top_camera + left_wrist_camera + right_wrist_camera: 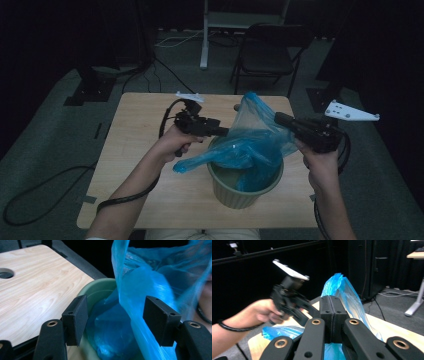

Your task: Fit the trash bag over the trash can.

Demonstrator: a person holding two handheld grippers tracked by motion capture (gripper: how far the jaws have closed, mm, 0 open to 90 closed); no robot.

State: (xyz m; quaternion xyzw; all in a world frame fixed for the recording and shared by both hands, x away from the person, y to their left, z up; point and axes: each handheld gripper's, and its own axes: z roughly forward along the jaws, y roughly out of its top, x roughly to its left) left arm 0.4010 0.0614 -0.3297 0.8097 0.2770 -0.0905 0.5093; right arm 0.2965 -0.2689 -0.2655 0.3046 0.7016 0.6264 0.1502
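Lining the bin w/ a blue bag

Right hand-held gripper (278,118) is clamped on the bag (252,135), lifting its top edge up so it opens; left hand-held gripper (116,315) gapes wide around the bag wall, just over the bin (245,192) on the bench (135,150). Bag's long axis runs upright, bottom down in bin.

bag (252,145): thin blue plastic, shiny, crinkly, and you could see through it
bin (243,192): green plastic, smooth and dull
table (135,150): light wood look with grain lines, smooth top
left gripper (117,322): black and matt, with soft-looking foam pads (76,317)
right gripper (331,315): black matt arms with small shiny brass-coloured rings, foam pads pressed flat together
gripper plate (350,111): pale grey, flat and smooth
floor (45,150): grey carpet, rough and dull
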